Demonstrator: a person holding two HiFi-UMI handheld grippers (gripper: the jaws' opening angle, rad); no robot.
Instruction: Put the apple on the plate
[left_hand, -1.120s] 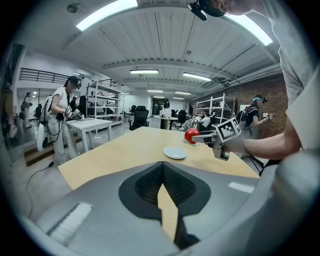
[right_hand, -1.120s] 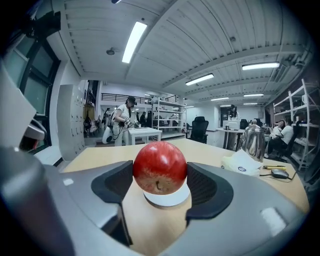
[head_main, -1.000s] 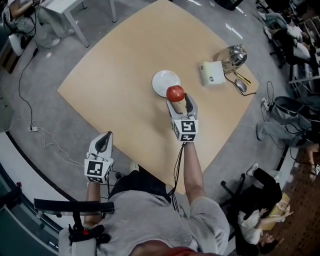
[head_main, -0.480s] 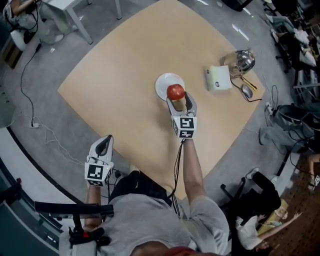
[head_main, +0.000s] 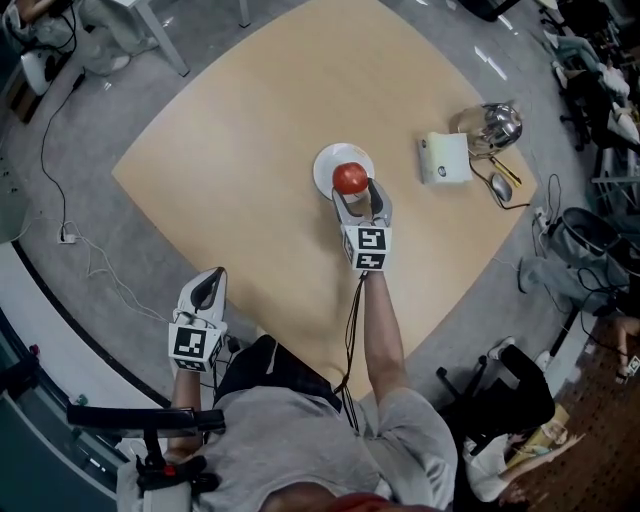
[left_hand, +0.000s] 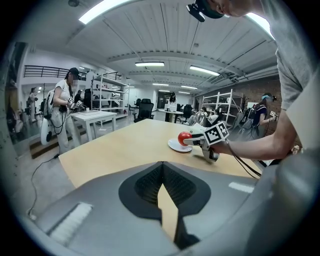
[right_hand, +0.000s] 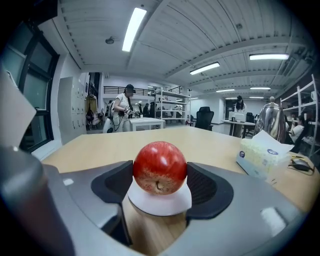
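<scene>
Two hand-held grippers are in view, but only the right hand-held gripper (head_main: 355, 192) is working: its jaws are closed on the red apple (head_main: 349, 178), one pad on each side. Compared with one second ago, the apple has travelled a little farther across the desk (head_main: 240, 140). Then it hung at the near right rim of the white plate (head_main: 327, 160); now it is over the near part of the plate. In the right gripper view the white plate shows directly under the fruit, though I cannot tell if they touch already. I judge the carrying nearly done, so lowering and letting go remain. The left hand-held gripper (head_main: 204, 291) has stayed off the desk on the near left, jaws together, nothing between them. The apple is round and glossy with fine pale speckles; the plate is small, round, smooth and shallow; the desk is matt light wood; the jaw pads are dark and ribbed
</scene>
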